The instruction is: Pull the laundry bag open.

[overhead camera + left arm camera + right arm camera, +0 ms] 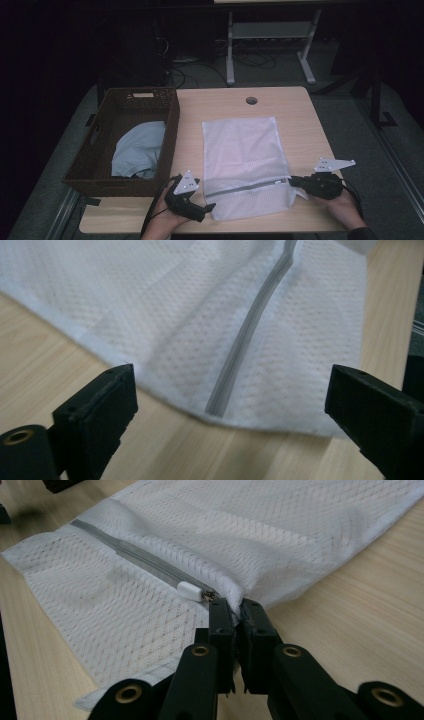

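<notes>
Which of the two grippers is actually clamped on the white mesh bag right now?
The right gripper: its jaws are shut on the mesh bag edge beside the zipper pull. The left gripper is open, its jaws spread apart at the bag's other edge.

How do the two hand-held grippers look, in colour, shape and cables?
Both are black. The left gripper and the right gripper each carry a grey three-cornered plate with small dark marks on top and trail a black cable. Their fingers are blocky, with brass-coloured rings at the joints. A dark sleeve covers the right wrist.
</notes>
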Demonstrator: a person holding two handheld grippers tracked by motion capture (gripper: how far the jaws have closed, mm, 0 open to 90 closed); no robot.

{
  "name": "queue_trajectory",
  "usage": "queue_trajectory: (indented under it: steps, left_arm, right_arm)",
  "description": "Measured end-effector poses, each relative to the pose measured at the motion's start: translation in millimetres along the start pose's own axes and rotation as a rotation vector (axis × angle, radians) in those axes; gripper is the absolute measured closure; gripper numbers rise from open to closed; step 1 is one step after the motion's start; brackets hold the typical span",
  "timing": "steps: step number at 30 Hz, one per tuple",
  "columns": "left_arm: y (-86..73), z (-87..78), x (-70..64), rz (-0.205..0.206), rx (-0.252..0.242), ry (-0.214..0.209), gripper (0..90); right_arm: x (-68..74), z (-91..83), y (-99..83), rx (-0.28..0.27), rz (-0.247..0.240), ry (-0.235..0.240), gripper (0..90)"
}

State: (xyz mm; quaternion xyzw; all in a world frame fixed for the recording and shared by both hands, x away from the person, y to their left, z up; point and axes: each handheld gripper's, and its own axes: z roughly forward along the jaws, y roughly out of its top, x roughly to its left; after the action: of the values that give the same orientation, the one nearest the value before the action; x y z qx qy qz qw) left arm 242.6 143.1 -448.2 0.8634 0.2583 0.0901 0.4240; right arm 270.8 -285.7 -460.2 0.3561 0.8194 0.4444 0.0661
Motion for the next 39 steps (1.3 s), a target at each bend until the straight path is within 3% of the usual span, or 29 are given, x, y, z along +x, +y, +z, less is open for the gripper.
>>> queue_trajectory:
  steps: [15,21,30,39]
  left_arm:
    - [14.9,7.7,-3.1,-0.003,-0.032,-0.061,20.1]
    - [27.0,15.3,-6.7,-0.024,-0.066,-0.112,31.4]
    - [39.7,33.5,-13.9,-0.017,-0.073,-0.147,42.4]
    - [54.4,50.0,-22.8,0.000,-0.075,-0.204,50.1]
  right_arm:
    - [9.7,10.7,13.5,-0.011,-0.001,0.009,84.8]
    - [13.3,12.7,16.5,-0.001,0.007,0.003,84.8]
    - [17.5,16.4,17.8,-0.014,0.032,0.008,84.8]
    - [23.3,20.0,21.0,-0.024,-0.008,0.030,84.8]
